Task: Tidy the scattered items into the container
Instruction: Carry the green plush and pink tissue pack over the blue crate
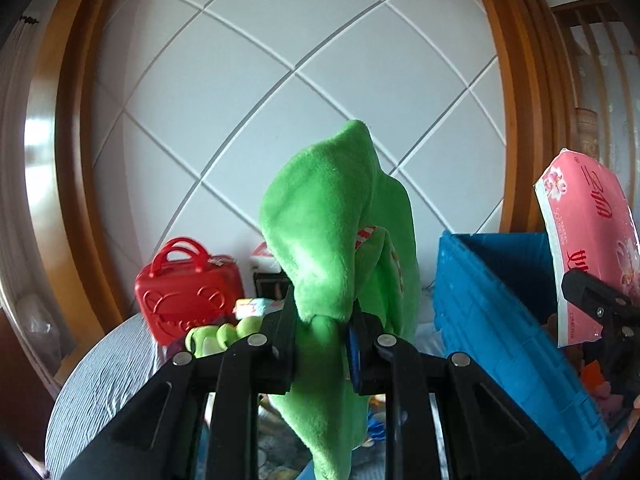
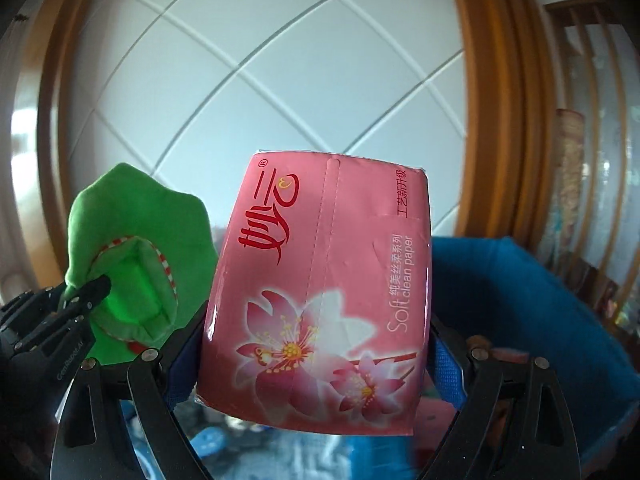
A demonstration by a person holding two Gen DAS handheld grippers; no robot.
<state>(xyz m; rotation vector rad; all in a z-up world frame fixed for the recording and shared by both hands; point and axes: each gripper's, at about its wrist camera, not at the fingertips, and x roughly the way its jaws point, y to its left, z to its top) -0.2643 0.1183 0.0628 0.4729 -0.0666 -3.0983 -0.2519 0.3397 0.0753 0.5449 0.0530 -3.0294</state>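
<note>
Left gripper (image 1: 322,344) clamps green plush (image 1: 340,240); right gripper (image 2: 316,344) clamps tissue pack (image 2: 320,292) (blue bin (image 2: 540,304) behind).

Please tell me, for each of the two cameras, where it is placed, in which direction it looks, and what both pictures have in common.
Left wrist: sits on the left gripper, looks along its fingers at the clamped green plush toy; blue storage box to the right.
Right wrist: sits on the right gripper, looks at the pink tissue pack held between its fingers.
Shared: toy, pack, box; each view also shows the other gripper.
</note>
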